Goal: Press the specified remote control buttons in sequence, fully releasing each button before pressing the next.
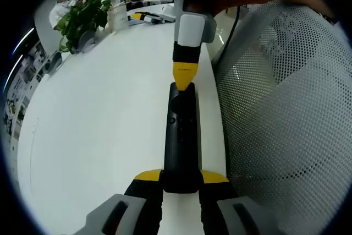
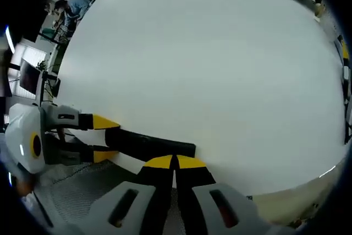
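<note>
The remote control (image 2: 151,145) has its near end hidden under the right gripper (image 2: 175,162).

The left gripper (image 1: 181,180) has two black jaws with bright yellow tips and grey blocks lower down. Each grey block has a dark slot in it. The right gripper (image 2: 175,163) looks the same, with yellow tips, black jaws and grey slotted blocks. Seen from the left gripper view, its body is white and grey above a black and yellow end.
</note>
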Available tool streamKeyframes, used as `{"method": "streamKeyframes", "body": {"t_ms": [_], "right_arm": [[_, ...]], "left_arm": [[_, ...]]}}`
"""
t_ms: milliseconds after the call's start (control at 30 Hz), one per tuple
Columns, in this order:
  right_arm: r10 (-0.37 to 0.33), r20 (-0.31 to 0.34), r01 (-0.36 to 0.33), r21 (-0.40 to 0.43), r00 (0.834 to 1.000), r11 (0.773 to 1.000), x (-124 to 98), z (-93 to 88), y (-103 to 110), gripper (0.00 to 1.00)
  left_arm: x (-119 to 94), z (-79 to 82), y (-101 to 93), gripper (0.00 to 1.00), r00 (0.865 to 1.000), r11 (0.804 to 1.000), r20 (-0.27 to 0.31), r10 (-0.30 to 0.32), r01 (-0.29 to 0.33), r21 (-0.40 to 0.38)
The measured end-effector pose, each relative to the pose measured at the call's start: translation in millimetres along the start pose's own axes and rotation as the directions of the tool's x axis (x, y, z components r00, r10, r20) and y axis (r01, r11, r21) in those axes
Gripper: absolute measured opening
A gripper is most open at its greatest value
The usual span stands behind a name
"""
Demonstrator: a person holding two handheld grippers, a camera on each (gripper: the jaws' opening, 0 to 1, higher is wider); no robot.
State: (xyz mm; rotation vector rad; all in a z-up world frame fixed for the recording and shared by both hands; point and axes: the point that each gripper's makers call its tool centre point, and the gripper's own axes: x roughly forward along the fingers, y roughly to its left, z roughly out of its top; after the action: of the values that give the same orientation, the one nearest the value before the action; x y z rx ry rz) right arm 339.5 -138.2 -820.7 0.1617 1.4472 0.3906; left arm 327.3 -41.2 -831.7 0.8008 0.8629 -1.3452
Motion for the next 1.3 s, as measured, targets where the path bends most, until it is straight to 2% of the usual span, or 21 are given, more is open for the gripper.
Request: {"method": "streamKeyframes", "body": {"t_ms": [233,567,767,867,933,1000,1167,1300], "right_arm": [[-0.022,-0.007,0.022,-0.031,1.000,0.999,1.9,-2.1,1.3,0.00],[-0.090,-0.002,0.088,-0.152,0.996,0.985,4.3,-1.1,1.3,0.00],[-0.102,-0.038,0.096,-0.149,0.994,0.984,4.9,0.2,-0.1,0.00],[-0.128,-0.020,0.123,-0.171,0.992,0.978,4.2,-1.4,0.9,0.00],[-0.138,0.017,0.139,-0.172,0.990,0.975,3.5,-1.7,0.7,0.00],[-0.129,0.022,0.131,-0.164,0.991,0.978,3.2,-1.5,-0.8,0.00],[-0.068,-0.006,0.068,-0.064,0.998,0.996,3.8,-0.6,-1.7,0.00],[-0.059,-0.011,0.059,-0.039,0.998,0.997,3.2,-1.1,-1.0,0.00]], "left_arm": [[-0.1,0.1,0.0,0.24,1.000,1.000,-0.001,0.001,-0.001,0.001],[-0.3,0.1,0.2,0.25,1.000,1.000,-0.007,0.001,-0.001,0.003],[-0.3,0.1,0.6,0.25,1.000,1.000,-0.010,0.002,-0.002,0.003],[-0.4,0.0,0.7,0.25,1.000,1.000,-0.007,0.003,-0.003,0.001],[-0.4,-0.1,0.9,0.25,1.000,1.000,-0.006,0.003,-0.003,0.000],[-0.3,-0.1,0.9,0.25,1.000,1.000,-0.005,0.004,-0.004,0.000],[-0.4,0.0,0.8,0.25,1.000,1.000,-0.001,0.007,-0.007,-0.004],[-0.4,0.0,0.7,0.25,1.000,1.000,0.003,0.006,-0.006,-0.007]]}}
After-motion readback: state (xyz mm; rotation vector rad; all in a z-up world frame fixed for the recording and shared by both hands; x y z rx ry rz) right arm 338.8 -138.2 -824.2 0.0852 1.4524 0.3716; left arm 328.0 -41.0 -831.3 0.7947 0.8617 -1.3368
